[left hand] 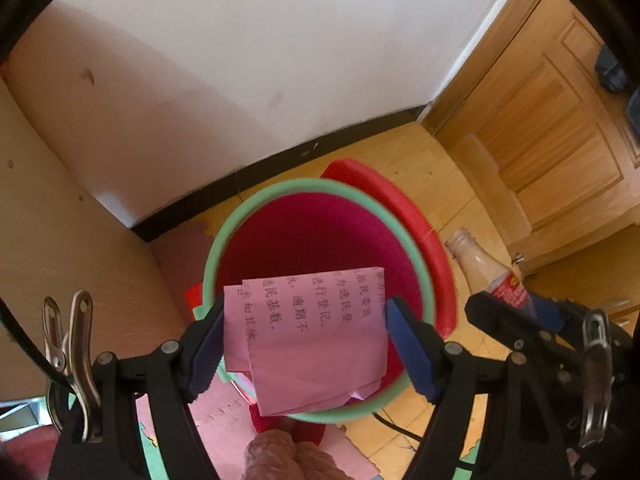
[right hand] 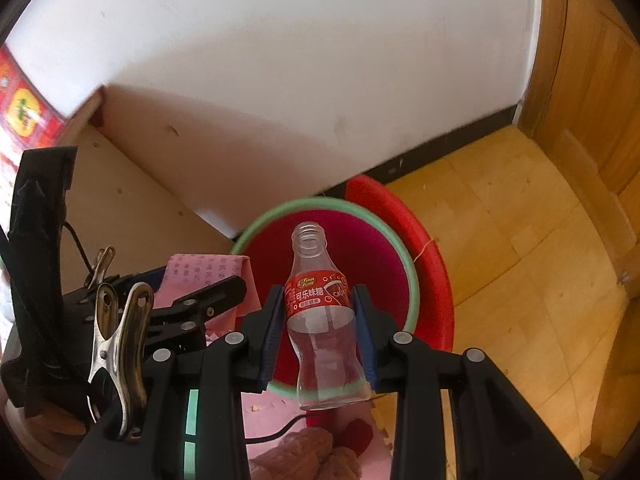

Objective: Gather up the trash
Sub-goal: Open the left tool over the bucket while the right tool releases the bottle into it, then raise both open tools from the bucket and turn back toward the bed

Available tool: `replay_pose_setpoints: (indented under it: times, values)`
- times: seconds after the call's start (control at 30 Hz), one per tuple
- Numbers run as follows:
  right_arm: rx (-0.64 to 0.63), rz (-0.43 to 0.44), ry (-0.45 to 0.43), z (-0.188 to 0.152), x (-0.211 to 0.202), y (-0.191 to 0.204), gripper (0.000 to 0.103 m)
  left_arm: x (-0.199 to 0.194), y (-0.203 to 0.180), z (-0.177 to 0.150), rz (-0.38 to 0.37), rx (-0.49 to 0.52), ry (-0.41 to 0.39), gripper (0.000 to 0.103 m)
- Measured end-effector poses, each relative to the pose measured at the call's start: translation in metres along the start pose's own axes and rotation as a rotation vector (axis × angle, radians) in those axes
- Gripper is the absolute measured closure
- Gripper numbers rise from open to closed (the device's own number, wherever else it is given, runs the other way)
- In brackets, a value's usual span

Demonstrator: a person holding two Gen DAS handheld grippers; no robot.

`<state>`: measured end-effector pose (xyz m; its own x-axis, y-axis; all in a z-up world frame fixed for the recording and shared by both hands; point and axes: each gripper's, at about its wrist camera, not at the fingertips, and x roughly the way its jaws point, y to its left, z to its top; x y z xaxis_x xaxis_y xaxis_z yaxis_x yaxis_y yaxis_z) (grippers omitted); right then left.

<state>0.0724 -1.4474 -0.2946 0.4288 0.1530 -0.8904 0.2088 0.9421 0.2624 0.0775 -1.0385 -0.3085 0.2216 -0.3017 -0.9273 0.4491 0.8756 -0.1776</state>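
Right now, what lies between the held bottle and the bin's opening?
Nothing: in the right wrist view the bottle hangs directly over the bin, no lid or object between.

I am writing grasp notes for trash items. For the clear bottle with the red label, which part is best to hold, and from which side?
Best at the narrow waist of the bottle, around the red label, with one pad on each side. The body curves in there, so the pads sit snugly. That is how the right claw holds it now, neck pointing away, over the bin.
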Motion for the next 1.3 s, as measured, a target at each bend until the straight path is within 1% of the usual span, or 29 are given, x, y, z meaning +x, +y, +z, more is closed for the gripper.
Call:
replay_pose_setpoints:
  times: [0.13,0.23,0.33,0.47,0.53,0.6,0.67,0.73,0.87,1.0,1.17,1.3]
  values:
    - [0.012,0.001,0.038,-0.004,0.034,-0.007,0.069,0.029,0.007,-0.004,0.005,0.011,0.022,0.023]
    - [0.012,-0.009,0.054,-0.007,0.052,-0.010,0.069,0.043,0.013,-0.008,-0.004,-0.002,0.035,0.023]
    - [0.015,-0.010,0.062,-0.011,0.062,-0.011,0.069,0.049,0.015,-0.010,-0.011,0.008,0.043,0.023]
    - [0.032,-0.012,0.078,-0.015,0.067,-0.011,0.069,0.049,0.010,-0.012,0.004,0.046,0.056,0.022]
    - [0.046,-0.003,0.080,-0.014,0.066,-0.013,0.068,0.049,0.010,-0.009,0.005,0.048,0.060,0.021]
    - [0.054,0.004,0.064,-0.013,0.062,-0.014,0.065,0.049,0.011,-0.007,0.002,0.039,0.061,0.021]
    - [0.051,0.009,0.041,-0.010,0.060,-0.017,0.053,0.047,0.014,-0.008,-0.004,0.032,0.057,0.020]
    - [0.043,0.008,0.029,-0.009,0.057,-0.017,0.047,0.045,0.013,-0.008,-0.002,0.034,0.054,0.020]
    - [0.028,0.002,0.013,-0.008,0.054,-0.018,0.047,0.045,0.010,-0.009,-0.025,0.043,0.055,0.019]
    - [0.041,-0.003,0.000,-0.008,0.045,-0.019,0.047,0.042,0.005,-0.007,-0.023,0.055,0.036,0.012]
    - [0.049,-0.008,-0.011,-0.010,0.037,-0.021,0.047,0.037,0.001,-0.005,-0.029,0.064,0.022,0.011]
    - [0.056,-0.016,-0.022,-0.009,0.028,-0.021,0.047,0.026,-0.002,-0.005,-0.041,0.074,0.014,0.011]
